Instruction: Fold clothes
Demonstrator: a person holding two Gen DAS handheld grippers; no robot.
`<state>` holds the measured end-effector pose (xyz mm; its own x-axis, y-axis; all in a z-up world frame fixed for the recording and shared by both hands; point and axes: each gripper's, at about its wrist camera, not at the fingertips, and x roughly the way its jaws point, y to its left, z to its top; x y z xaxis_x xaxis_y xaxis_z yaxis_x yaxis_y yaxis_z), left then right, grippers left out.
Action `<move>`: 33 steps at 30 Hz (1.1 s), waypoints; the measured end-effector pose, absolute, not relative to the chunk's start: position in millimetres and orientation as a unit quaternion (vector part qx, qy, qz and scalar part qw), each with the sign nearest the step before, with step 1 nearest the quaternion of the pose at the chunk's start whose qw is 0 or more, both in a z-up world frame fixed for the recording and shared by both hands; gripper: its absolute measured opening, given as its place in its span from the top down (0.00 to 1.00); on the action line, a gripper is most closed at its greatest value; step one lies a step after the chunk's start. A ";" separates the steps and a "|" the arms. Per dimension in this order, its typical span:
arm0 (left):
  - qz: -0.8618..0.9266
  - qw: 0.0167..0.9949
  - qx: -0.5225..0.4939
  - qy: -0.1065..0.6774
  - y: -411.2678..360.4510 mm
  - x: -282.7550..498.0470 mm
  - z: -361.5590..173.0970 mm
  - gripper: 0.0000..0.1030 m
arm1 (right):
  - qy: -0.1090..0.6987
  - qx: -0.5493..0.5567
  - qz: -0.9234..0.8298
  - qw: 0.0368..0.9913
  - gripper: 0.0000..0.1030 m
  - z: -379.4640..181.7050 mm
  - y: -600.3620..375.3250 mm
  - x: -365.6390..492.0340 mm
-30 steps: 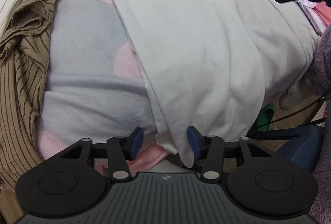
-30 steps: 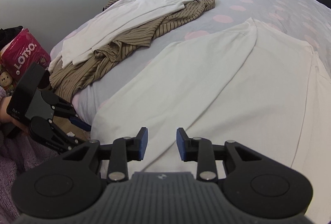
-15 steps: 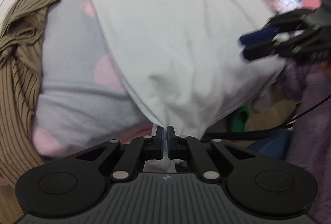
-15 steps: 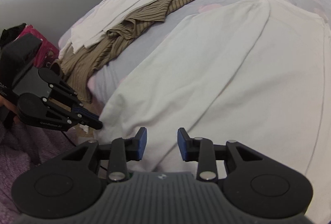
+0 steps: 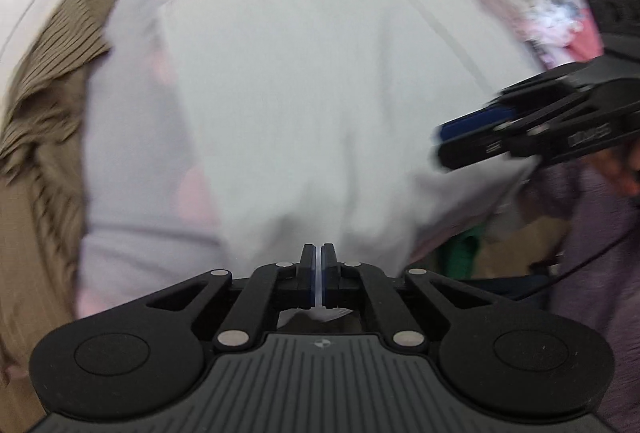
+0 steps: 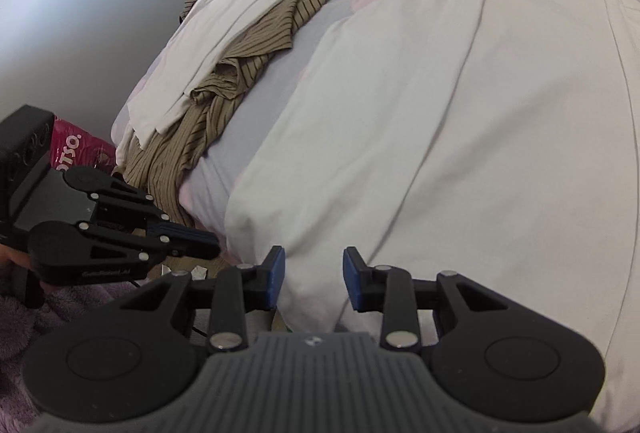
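Note:
A white garment (image 5: 320, 93) (image 6: 460, 113) lies spread flat on the bed, its hem hanging over the near edge. My left gripper (image 5: 319, 257) is shut on the hem's left corner, with a strip of white cloth pinched between its pads. The right wrist view shows it (image 6: 208, 239) at that corner. My right gripper (image 6: 314, 277) stands open over the hem further right. Cloth hangs between its blue pads (image 6: 276, 273), which do not press on it. The blurred left wrist view shows it (image 5: 452, 141) at the right.
A brown striped garment (image 6: 256, 45) with another white one (image 6: 240, 9) on top lies crumpled at the bed's left side. The sheet (image 6: 272, 81) is grey with pink dots. A red bag (image 6: 72, 149) sits by the wall, a purple fleece sleeve (image 6: 80, 297) lower left.
My left gripper closed on the white garment's hem corner and lifted it a little. The right gripper rolled and now shows close beside the hem in the left wrist view.

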<state>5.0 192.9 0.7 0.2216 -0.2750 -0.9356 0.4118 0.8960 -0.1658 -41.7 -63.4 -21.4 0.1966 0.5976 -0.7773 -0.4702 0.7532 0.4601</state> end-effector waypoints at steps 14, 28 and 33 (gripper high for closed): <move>-0.216 0.741 0.148 0.619 173.1 -10.5 -78.9 0.71 | 0.534 0.011 0.364 0.763 0.65 -30.1 -40.6 -42.5; -0.183 0.732 0.070 0.653 200.9 -29.6 -63.7 1.00 | 0.541 0.003 0.354 0.763 0.63 -37.1 -39.2 -39.9; -0.169 0.707 0.116 0.677 187.4 -31.2 -82.7 1.00 | 0.544 -0.005 0.353 0.762 0.62 -39.4 -37.1 -40.7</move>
